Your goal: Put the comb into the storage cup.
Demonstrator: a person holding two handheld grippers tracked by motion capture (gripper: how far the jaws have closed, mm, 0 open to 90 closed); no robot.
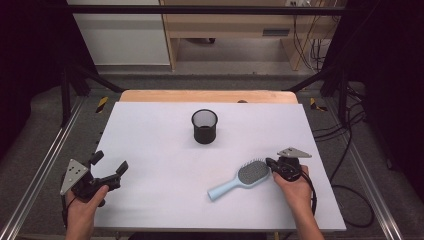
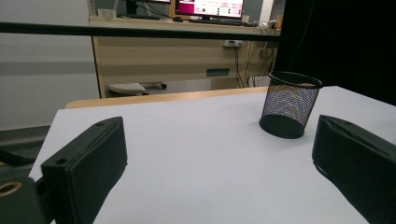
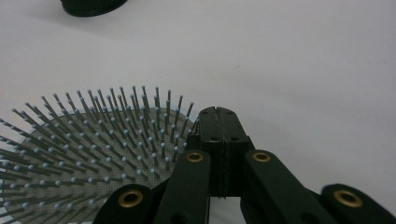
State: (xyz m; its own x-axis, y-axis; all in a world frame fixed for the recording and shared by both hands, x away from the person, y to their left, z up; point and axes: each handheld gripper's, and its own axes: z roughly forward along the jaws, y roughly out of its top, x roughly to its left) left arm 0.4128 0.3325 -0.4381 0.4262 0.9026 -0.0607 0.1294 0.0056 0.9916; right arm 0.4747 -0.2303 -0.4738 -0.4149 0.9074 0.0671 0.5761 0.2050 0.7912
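Two grippers frame the high view; the hairbrush [image 1: 245,177] lies near the tabletop's front right corner, handle slanting front-left, head touching the closed right gripper [image 1: 272,163]; the left gripper [image 1: 109,167], jaws apart and empty, sits well away by the left edge. Left gripper view: open jaws face the mesh cup [image 2: 290,104]. Right gripper view: shut jaws, holding nothing, press beside the bristles [image 3: 93,140].

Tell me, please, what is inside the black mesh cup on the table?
The mesh cup looks empty: the high view shows only its dark floor through the open top. The lowest part inside the near wall is covered by the rim.
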